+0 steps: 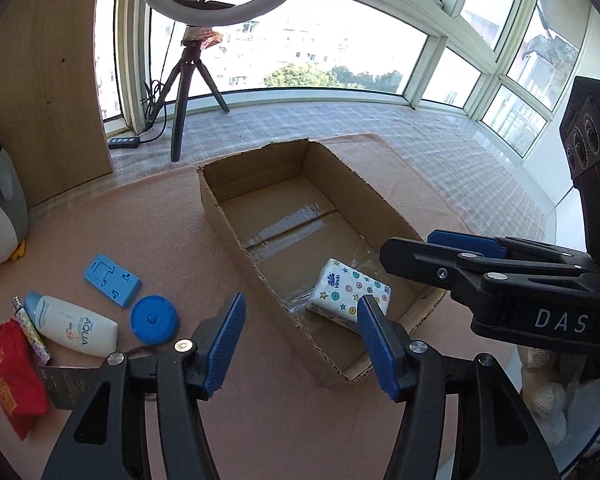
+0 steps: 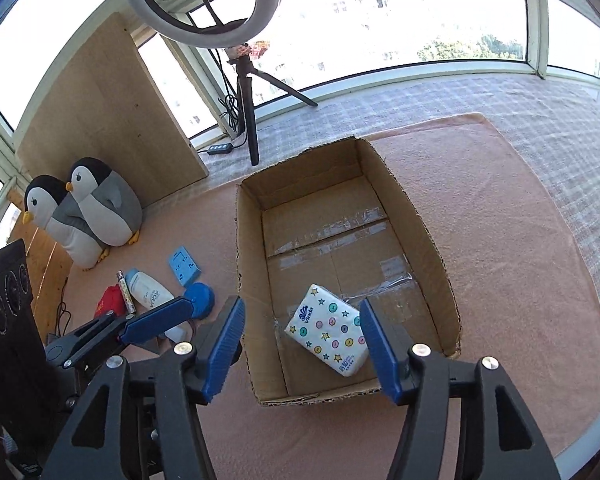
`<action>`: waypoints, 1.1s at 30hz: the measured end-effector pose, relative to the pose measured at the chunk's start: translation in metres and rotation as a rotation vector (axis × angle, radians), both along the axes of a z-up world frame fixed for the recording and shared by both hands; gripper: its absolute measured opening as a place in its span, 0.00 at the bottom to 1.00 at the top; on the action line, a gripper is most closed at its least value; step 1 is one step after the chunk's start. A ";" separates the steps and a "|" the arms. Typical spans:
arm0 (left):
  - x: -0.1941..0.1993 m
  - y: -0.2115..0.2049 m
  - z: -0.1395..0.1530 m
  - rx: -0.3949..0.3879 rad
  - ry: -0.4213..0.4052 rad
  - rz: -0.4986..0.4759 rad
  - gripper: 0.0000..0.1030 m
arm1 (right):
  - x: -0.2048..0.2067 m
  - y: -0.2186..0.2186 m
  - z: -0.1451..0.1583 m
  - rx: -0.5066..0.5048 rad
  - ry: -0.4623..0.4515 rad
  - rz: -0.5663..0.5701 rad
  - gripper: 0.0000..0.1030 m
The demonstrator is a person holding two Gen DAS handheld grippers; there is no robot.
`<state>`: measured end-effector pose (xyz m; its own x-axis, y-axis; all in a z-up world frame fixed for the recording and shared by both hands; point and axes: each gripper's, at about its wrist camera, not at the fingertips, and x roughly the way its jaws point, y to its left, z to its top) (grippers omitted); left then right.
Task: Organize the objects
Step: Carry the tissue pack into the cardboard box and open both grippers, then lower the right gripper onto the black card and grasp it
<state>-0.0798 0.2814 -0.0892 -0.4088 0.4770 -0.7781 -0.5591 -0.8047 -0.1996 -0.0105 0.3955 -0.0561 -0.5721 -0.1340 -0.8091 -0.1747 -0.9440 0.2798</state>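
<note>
An open cardboard box (image 1: 220, 216) (image 2: 246, 240) stands on the pink mat. Inside, at its near end, a star-patterned tissue pack (image 1: 348, 292) (image 2: 328, 332) lies flat. My left gripper (image 1: 300, 312) (image 2: 172, 312) is open over the box's near left corner, its pads bare. My right gripper (image 2: 302, 316) (image 1: 412, 252) is open above the box's near end; the pack lies below, untouched. Left of the box are a blue phone stand (image 1: 112, 280) (image 2: 184, 266), a blue round lid (image 1: 154, 320) (image 2: 200, 298), a white AQUA bottle (image 1: 74, 324) (image 2: 148, 290), a patterned pen (image 1: 30, 330) and a red pouch (image 1: 16, 372) (image 2: 110, 300).
Two penguin plushes (image 2: 88, 208) sit at the far left by a wooden board (image 2: 112, 120). A ring light on a tripod (image 1: 184, 92) (image 2: 248, 92) stands behind the box, with a cable and power strip (image 2: 220, 148). Windows ring the back. A dark card (image 1: 64, 384) lies near the pouch.
</note>
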 end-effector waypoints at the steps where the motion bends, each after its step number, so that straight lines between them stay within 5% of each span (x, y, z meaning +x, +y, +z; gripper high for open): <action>1: 0.001 -0.010 0.000 -0.016 0.008 0.019 0.60 | -0.001 -0.005 0.001 0.014 0.004 0.013 0.56; 9: 0.016 -0.120 -0.002 -0.095 0.046 0.268 0.60 | -0.017 -0.058 0.003 0.055 0.018 0.165 0.57; 19: 0.058 -0.271 0.007 -0.109 0.043 0.544 0.62 | -0.050 -0.173 -0.018 0.120 -0.018 0.496 0.56; 33: 0.097 -0.356 -0.003 -0.149 0.002 0.656 0.62 | -0.100 -0.273 -0.066 0.191 -0.101 0.708 0.58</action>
<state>0.0168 -0.0743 -0.0924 -0.5791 0.0167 -0.8151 0.0552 -0.9967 -0.0596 -0.1105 0.1229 -0.1217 -0.3228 -0.2951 -0.8993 0.4783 -0.8708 0.1141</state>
